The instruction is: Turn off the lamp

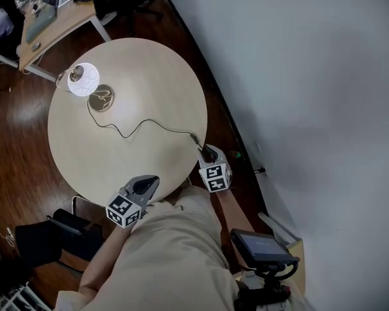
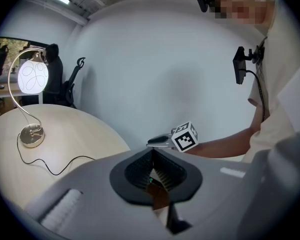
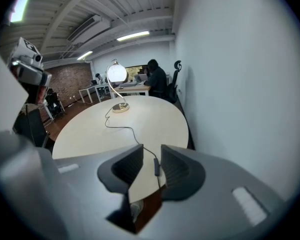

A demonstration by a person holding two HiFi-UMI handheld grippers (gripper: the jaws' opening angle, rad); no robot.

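Right gripper [image 3: 151,151], jaws apart, straddles the cord switch [image 3: 156,166], apparently without touching it.

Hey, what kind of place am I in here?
Most likely an open-plan office or shared workspace. A desk with a laptop stands beyond the round table bearing the lit lamp, an office chair sits by the wall, and strip lights run along an exposed ceiling.

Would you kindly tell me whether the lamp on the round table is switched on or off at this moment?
On. The lamp is lit: its round shade glows bright white in the head view and both gripper views.
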